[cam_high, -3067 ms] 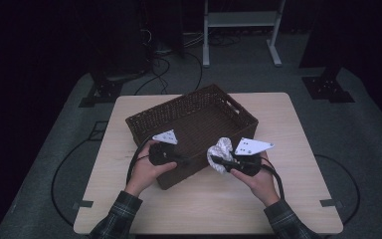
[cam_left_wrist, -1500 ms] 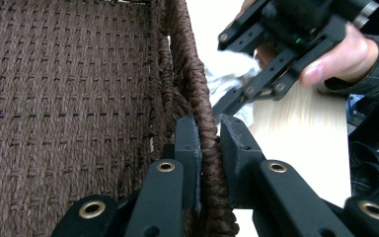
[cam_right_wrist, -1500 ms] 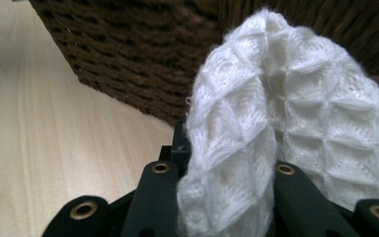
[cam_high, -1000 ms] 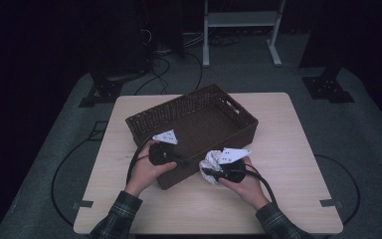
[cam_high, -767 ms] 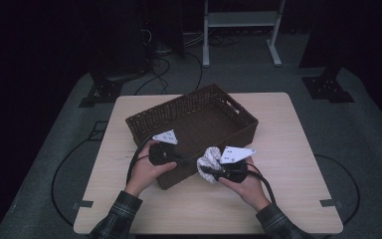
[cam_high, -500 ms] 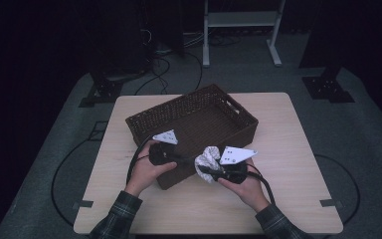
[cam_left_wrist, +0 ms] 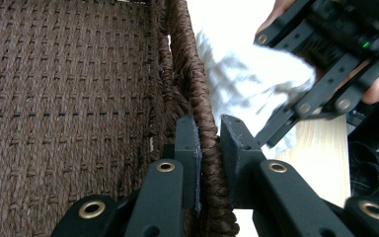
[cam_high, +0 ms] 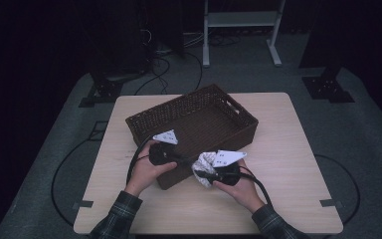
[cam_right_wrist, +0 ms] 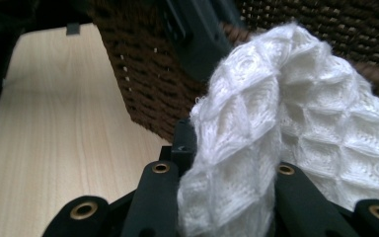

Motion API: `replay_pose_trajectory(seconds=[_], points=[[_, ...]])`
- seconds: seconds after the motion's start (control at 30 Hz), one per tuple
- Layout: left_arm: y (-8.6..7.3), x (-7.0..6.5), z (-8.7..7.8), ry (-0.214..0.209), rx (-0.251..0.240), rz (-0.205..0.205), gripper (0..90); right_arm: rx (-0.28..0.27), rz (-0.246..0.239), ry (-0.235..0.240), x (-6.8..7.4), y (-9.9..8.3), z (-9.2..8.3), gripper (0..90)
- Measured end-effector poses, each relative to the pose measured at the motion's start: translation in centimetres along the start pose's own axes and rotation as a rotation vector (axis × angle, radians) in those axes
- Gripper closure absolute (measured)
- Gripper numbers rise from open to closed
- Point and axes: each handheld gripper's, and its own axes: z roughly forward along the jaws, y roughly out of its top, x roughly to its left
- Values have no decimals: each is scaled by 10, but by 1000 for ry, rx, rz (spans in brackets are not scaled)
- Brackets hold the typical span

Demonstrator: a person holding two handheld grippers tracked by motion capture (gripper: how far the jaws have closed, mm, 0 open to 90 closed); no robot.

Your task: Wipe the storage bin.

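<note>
High view: left gripper clamps basket rim | right gripper grips cloth | step: probably wiping wall | next: rub along.

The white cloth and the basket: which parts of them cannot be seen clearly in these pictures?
- White cloth: in the right gripper view its lower part is cut off by the bottom edge and it covers the right tongs' pads.
- Basket: in the left gripper view the left tongs hide part of its rim.
- Cloth pattern: too small in the high view.
</note>
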Motion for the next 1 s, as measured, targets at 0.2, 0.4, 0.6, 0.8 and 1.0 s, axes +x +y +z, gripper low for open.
replay_pose_trajectory(seconds=[0.2, 0.4, 0.6, 0.8, 1.0], points=[[0, 0, 0, 0, 0, -1, 781, 43, 5, 9, -1, -7, 12, 746], [0, 0, 0, 0, 0, 0, 781, 77, 8, 5, -3, -15, 21, 747], [0, 0, 0, -1, 0, -1, 781, 94, 7, 8, -1, -17, 24, 746], [0, 0, 0, -2, -1, 1, 780, 61, -6, 18, 5, -10, 18, 745], [0, 0, 0, -2, -1, -1, 780, 23, -22, 45, 15, 0, 13, 745]])
